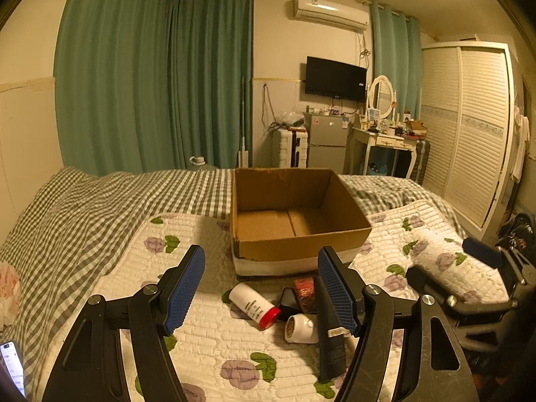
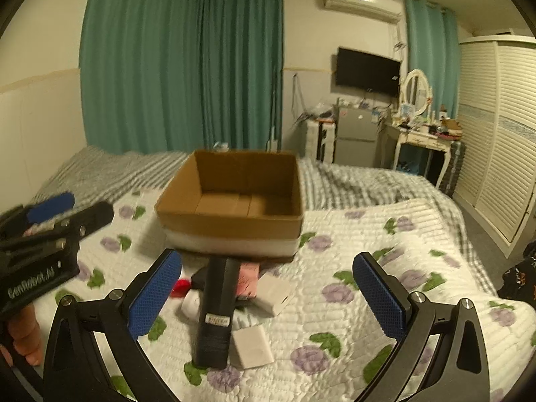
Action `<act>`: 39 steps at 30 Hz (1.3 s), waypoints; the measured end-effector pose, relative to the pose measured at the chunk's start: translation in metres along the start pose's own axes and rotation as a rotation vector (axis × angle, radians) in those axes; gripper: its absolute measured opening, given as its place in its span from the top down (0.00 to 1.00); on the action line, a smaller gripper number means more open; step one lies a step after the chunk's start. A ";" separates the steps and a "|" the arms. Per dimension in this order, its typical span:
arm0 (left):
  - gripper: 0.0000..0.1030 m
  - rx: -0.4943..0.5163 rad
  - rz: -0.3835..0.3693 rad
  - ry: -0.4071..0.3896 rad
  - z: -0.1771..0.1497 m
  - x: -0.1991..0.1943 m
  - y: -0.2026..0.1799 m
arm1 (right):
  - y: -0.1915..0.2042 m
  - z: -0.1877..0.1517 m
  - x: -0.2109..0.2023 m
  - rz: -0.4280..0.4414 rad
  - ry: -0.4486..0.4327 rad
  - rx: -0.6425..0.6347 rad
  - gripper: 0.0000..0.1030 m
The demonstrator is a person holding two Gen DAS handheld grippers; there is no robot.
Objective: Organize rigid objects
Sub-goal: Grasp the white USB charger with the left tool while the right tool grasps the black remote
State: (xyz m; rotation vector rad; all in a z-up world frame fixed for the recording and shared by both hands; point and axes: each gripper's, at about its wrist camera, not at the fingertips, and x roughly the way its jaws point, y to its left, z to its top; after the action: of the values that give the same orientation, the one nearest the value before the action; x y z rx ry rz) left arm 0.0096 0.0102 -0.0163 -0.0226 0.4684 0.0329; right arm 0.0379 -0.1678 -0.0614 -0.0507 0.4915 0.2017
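The left gripper (image 2: 57, 231), seen at the left edge of the right wrist view, carries white lettering on its black body that reads "GenRobot.AI". The black tube (image 2: 214, 315) lying on the quilt bears a small pale label with print too blurred to read. The white bottle (image 1: 254, 305) has dark print, also too small to read.
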 end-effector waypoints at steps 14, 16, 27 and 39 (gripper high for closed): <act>0.29 -0.013 0.084 0.196 -0.035 0.059 0.020 | 0.039 -0.065 0.114 0.144 0.360 -0.055 0.33; 0.29 -0.010 0.083 0.207 -0.037 0.061 0.020 | 0.038 -0.066 0.119 0.142 0.356 -0.064 0.37; 0.29 -0.012 0.097 0.251 -0.044 0.073 0.021 | 0.025 -0.062 0.107 0.246 0.372 -0.051 0.60; 0.29 0.049 0.039 0.285 -0.051 0.067 -0.028 | -0.040 0.002 0.039 0.160 0.309 -0.059 0.81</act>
State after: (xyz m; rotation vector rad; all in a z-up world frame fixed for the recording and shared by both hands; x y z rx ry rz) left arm 0.0476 -0.0170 -0.0916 0.0307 0.7547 0.0564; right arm 0.0811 -0.2000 -0.0782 -0.1014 0.7991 0.3687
